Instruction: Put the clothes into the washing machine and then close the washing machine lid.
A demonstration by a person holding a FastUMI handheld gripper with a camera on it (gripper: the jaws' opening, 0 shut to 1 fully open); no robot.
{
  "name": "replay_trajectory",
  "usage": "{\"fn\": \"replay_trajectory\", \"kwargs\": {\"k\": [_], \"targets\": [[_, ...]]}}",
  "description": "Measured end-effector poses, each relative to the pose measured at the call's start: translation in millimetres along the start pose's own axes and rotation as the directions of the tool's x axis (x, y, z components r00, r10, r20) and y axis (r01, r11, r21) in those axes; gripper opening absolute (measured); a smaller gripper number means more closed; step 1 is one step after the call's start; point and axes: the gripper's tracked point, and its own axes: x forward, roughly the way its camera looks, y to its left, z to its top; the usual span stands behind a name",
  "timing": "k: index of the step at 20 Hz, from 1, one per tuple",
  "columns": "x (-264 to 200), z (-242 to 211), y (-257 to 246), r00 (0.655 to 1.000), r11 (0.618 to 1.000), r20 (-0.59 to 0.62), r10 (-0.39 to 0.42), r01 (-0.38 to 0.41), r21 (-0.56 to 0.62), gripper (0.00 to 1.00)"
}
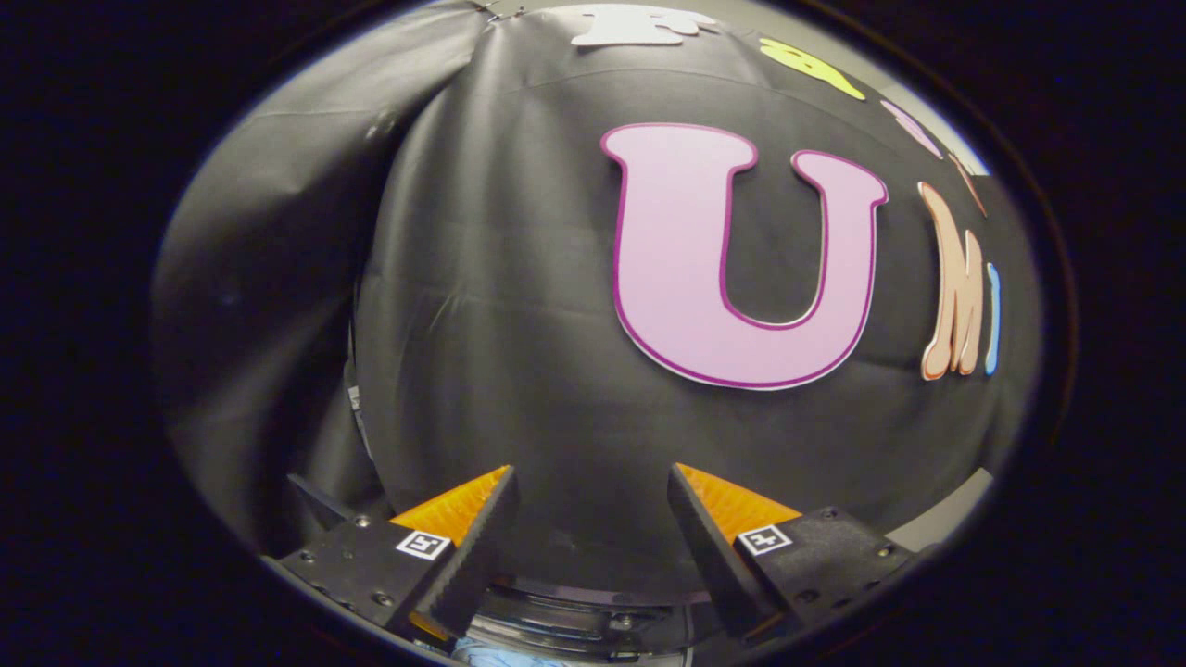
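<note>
- The gripper (590, 482) is held up facing the booth wall (482, 306), a black cloth with soft creases, a fold down its left side and a paler strip of background at the lower right.
- Its two fingers stand well apart, with a wide gap between the tips; nothing lies between them and nothing is gripped.
- Each finger carries a small square black-and-white marker tag (423, 544) on its upper face; the pattern is a code, not readable writing.
- No brand name or label text can be made out on the machine or the gripper.
- Below the fingers, between their bases, a curved dark and silvery rim (593, 616) shows, apparently the top of the washing machine; little of it can be seen, so whether its lid is open or down cannot be told.
- Just under that rim, near the left finger's base, a small patch of pale blue (491, 654) peeps out; it may be cloth, but it is too small to tell.
</note>
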Motion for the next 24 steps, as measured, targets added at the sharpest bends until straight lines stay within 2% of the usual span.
{"fn": "replay_trajectory", "kwargs": {"k": [3, 7, 10, 13, 14, 15, 17, 24], "targets": [[2, -8, 10, 1.000, 0.998, -0.008, 0.009, -0.010, -0.057, 0.97], [4, -31, 14, 0.997, 0.999, -0.073, 0.030, -0.032, -0.032, 0.97], [3, -37, 18, 0.993, 0.997, -0.099, 0.058, -0.052, 0.057, 0.96], [3, -50, 24, 0.974, 0.963, -0.182, 0.132, -0.083, 0.258, 0.94], [2, -43, 26, 0.981, 0.965, -0.135, 0.138, -0.103, 0.240, 0.95], [2, -48, 18, 0.978, 0.970, -0.151, 0.147, -0.112, 0.217, 0.95], [7, -42, 20, 0.986, 0.969, -0.103, 0.130, -0.104, 0.223, 0.97], [4, -45, 21, 0.981, 0.967, -0.112, 0.157, -0.129, 0.219, 0.98]]}}
